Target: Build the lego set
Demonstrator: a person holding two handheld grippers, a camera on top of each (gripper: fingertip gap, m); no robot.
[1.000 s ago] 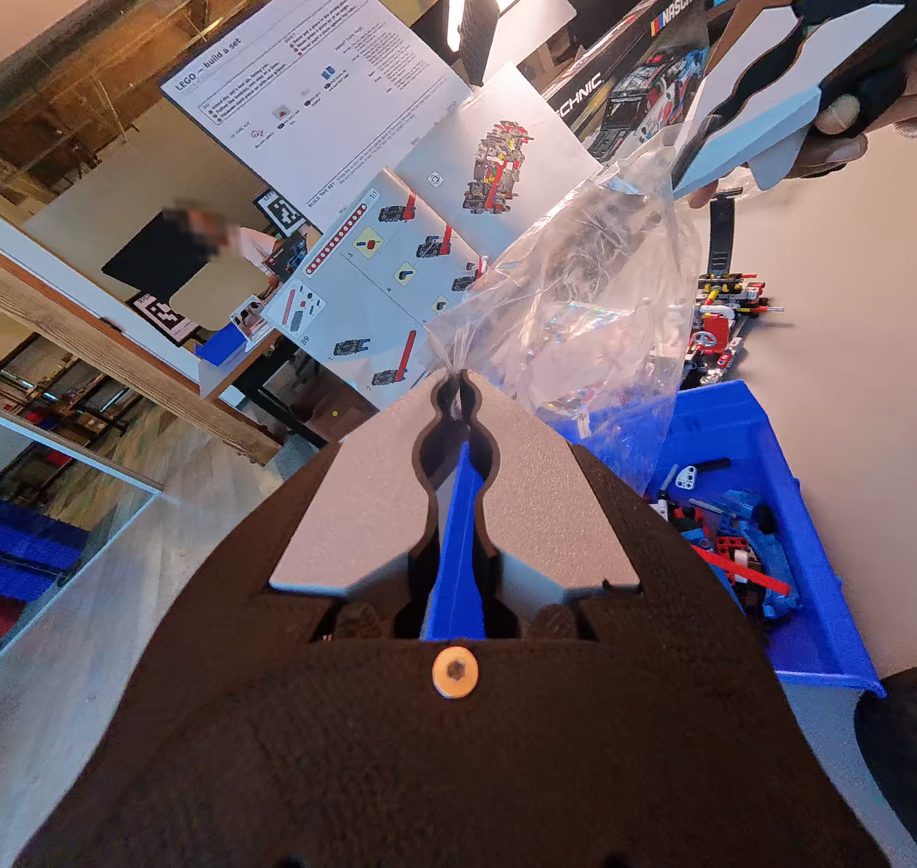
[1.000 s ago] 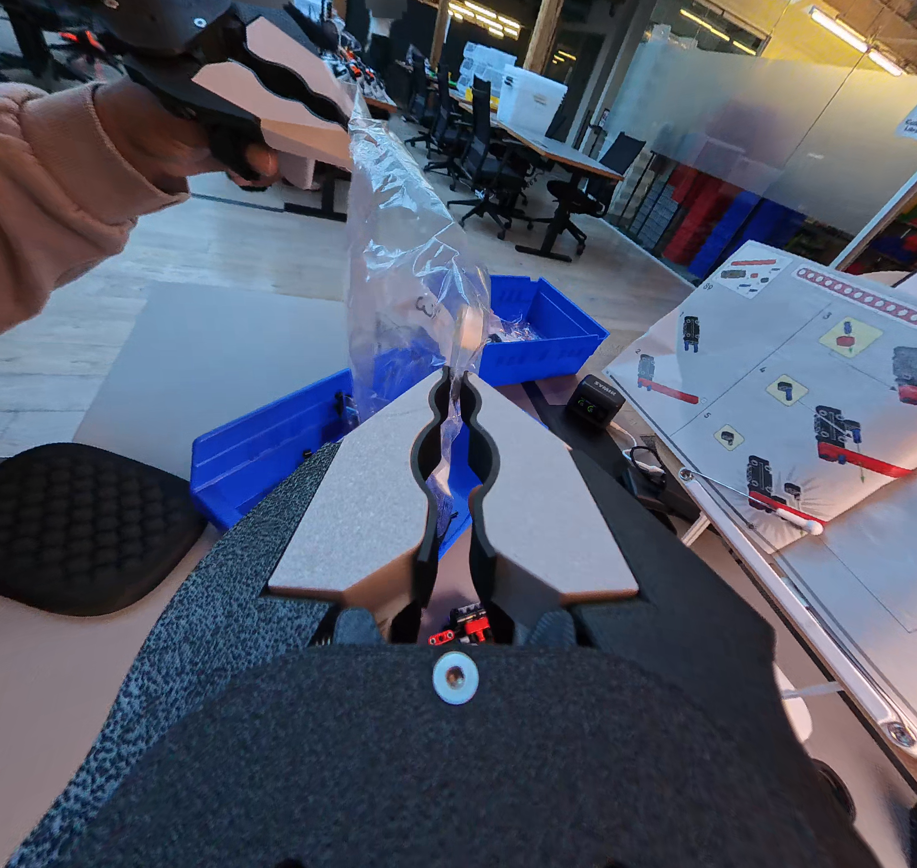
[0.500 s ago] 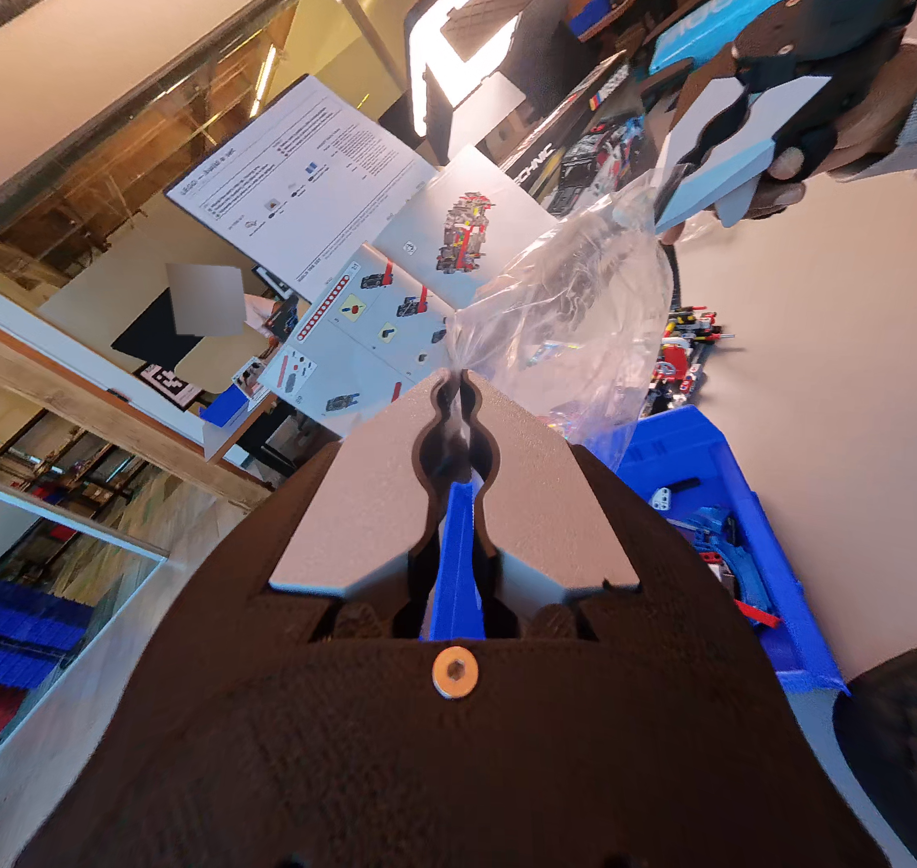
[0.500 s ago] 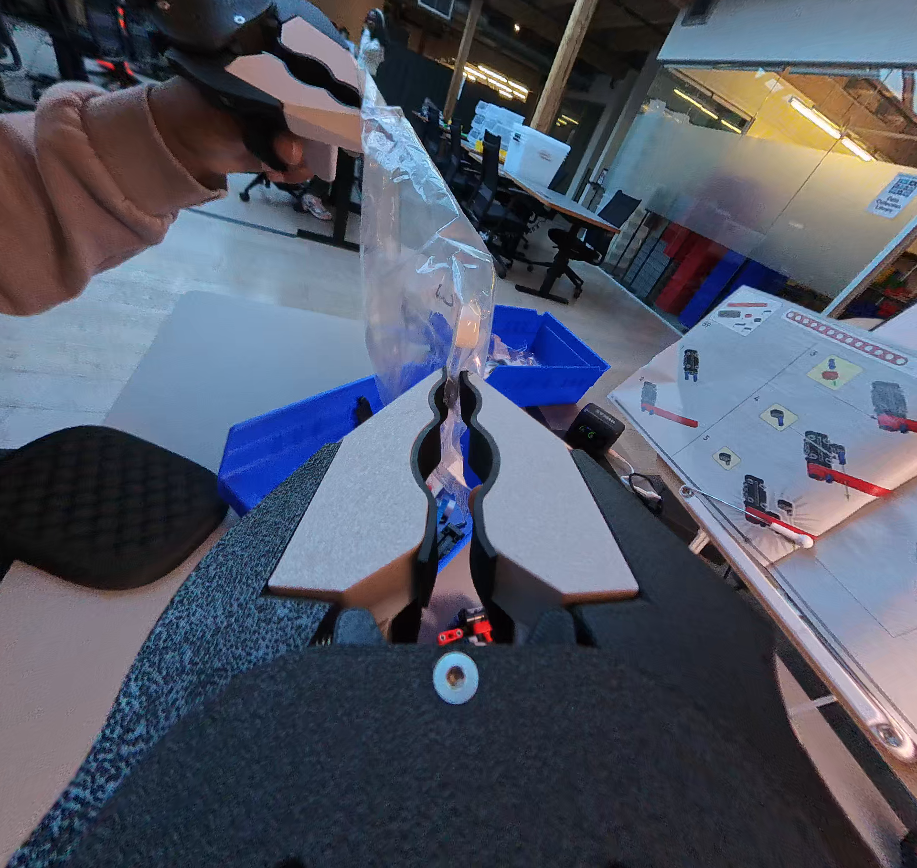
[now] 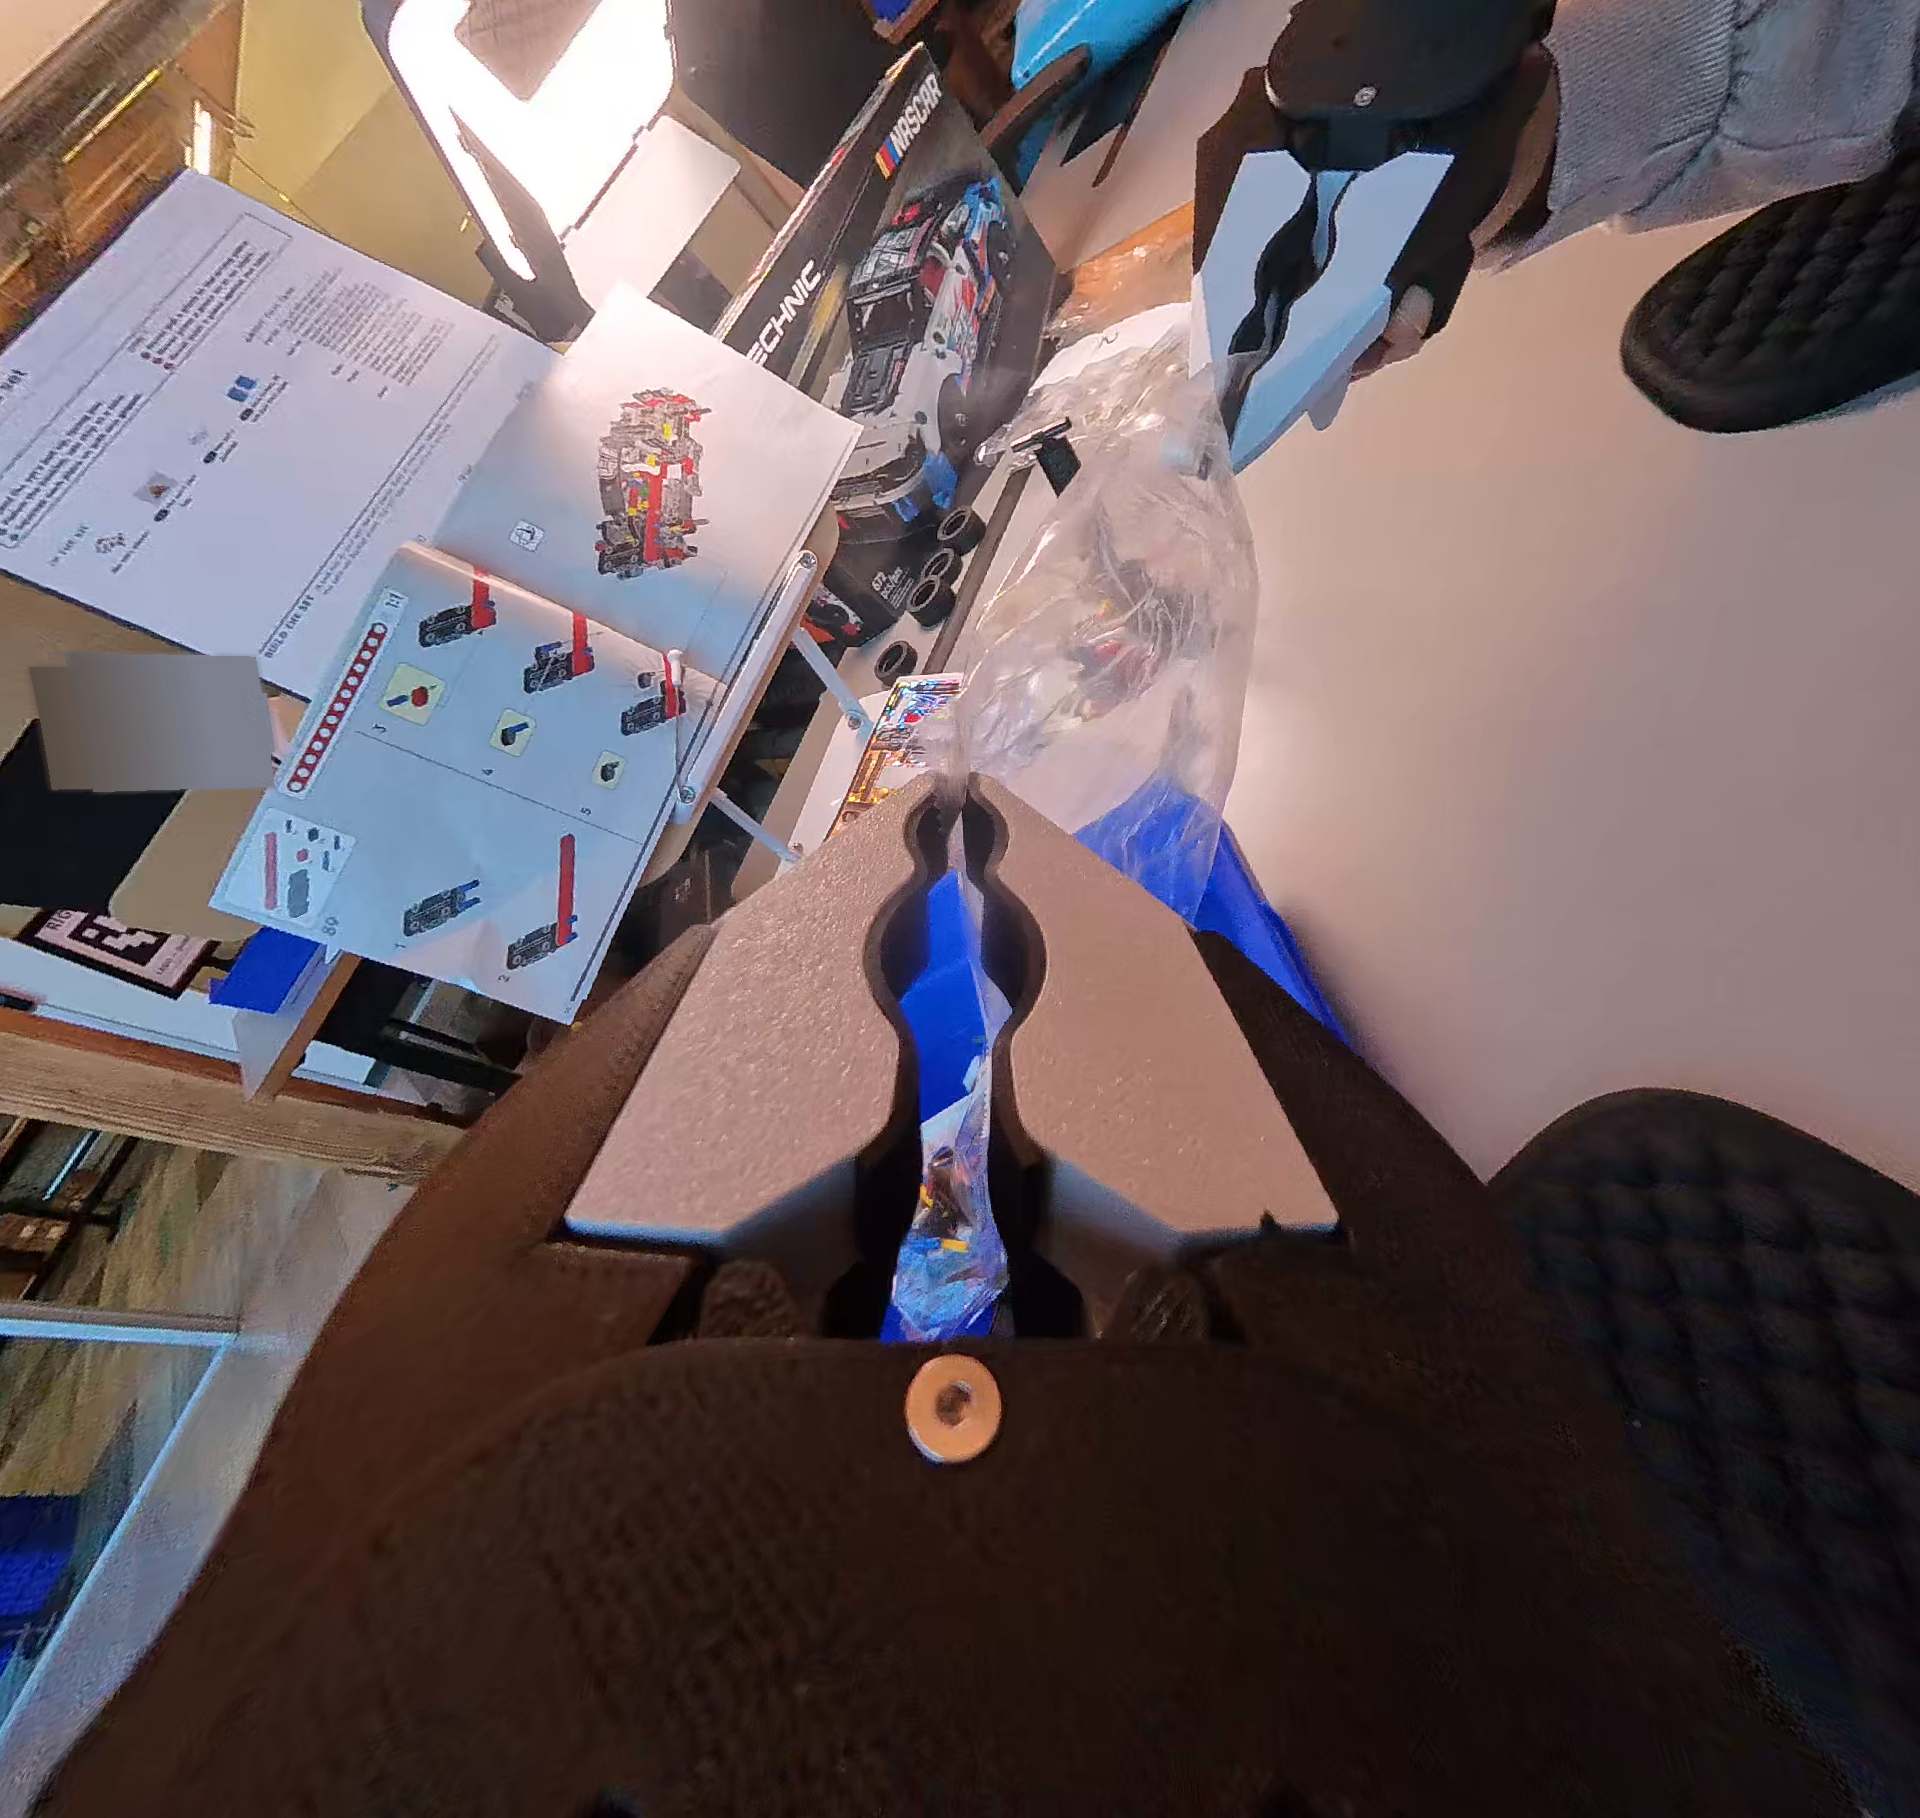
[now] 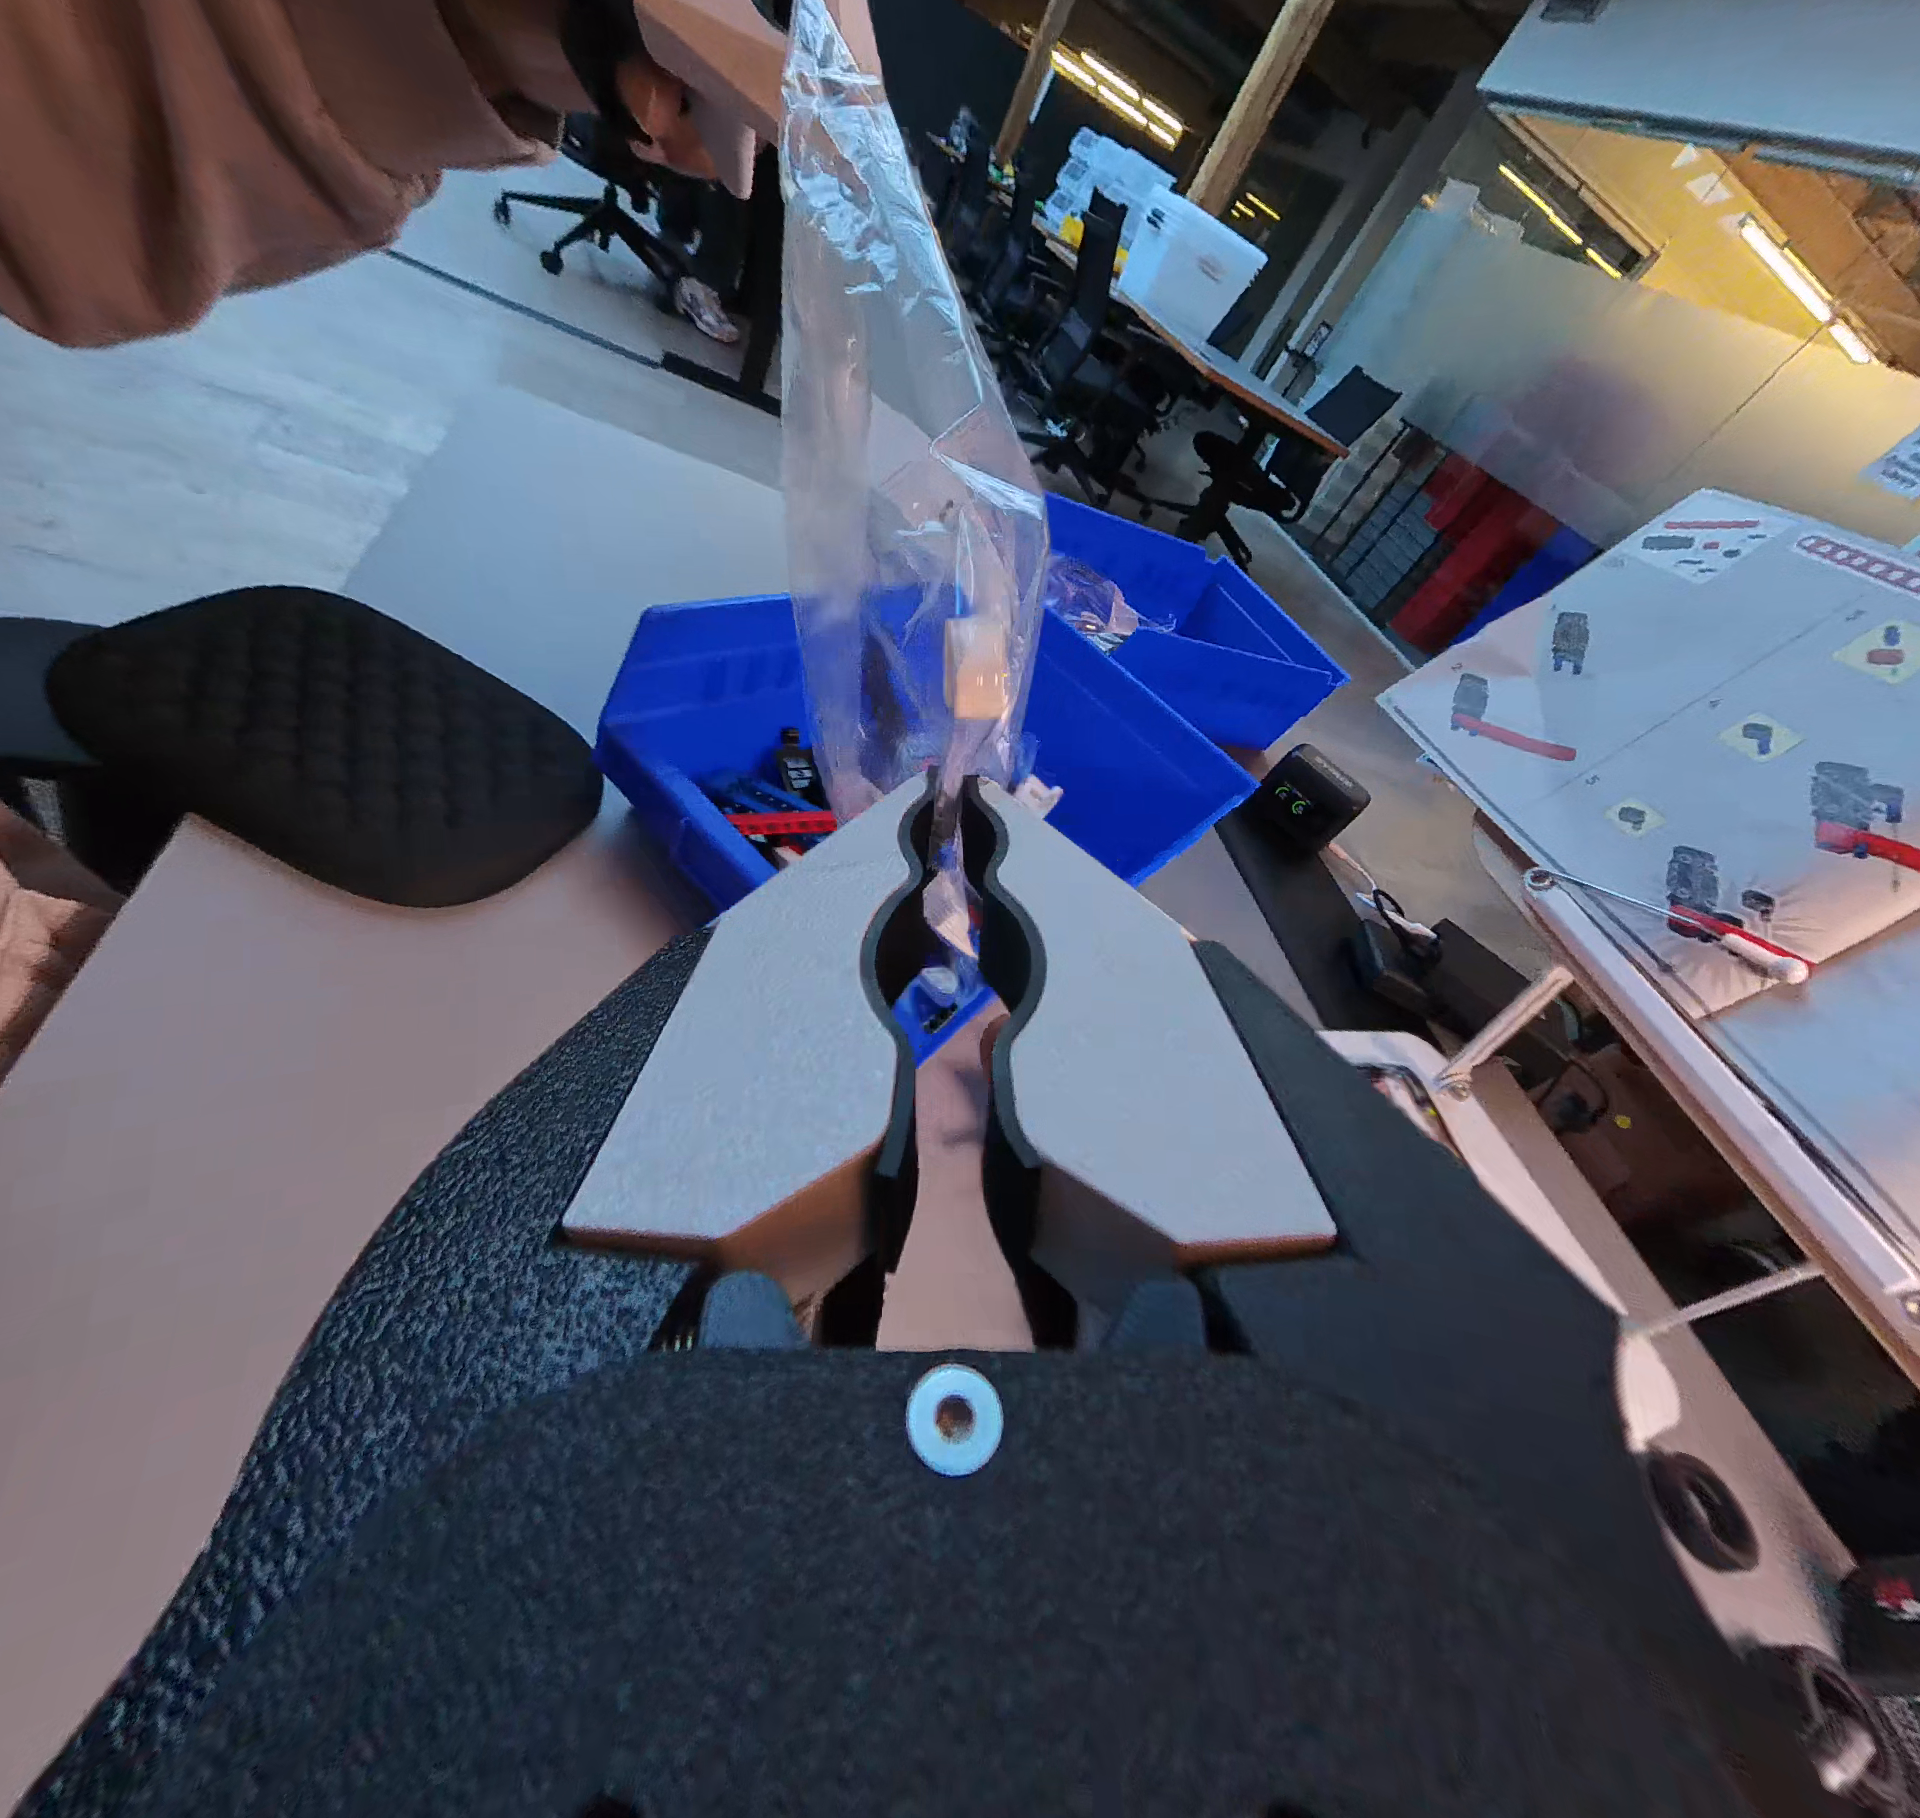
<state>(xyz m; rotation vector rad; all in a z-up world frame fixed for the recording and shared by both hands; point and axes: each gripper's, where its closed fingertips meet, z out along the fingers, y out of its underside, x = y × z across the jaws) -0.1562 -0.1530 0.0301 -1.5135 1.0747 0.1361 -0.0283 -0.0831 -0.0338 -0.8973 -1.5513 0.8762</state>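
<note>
Holding a clear crinkled plastic parts bag (image 5: 1117, 615) stretched between both tools. Left gripper (image 5: 951, 789): fingers pinched narrow on one corner of the film. Right gripper (image 6: 948, 789): fingers likewise clamped on the opposite corner. The bag hangs above the blue plastic bin (image 6: 1127, 766) of loose lego pieces (image 6: 781, 812) on the desk (image 6: 208, 1041), with the open instruction booklet (image 6: 1704, 729) further right. Risk, as a judgement: thin film may slip or tear unevenly, scattering small parts beyond the bin.
</note>
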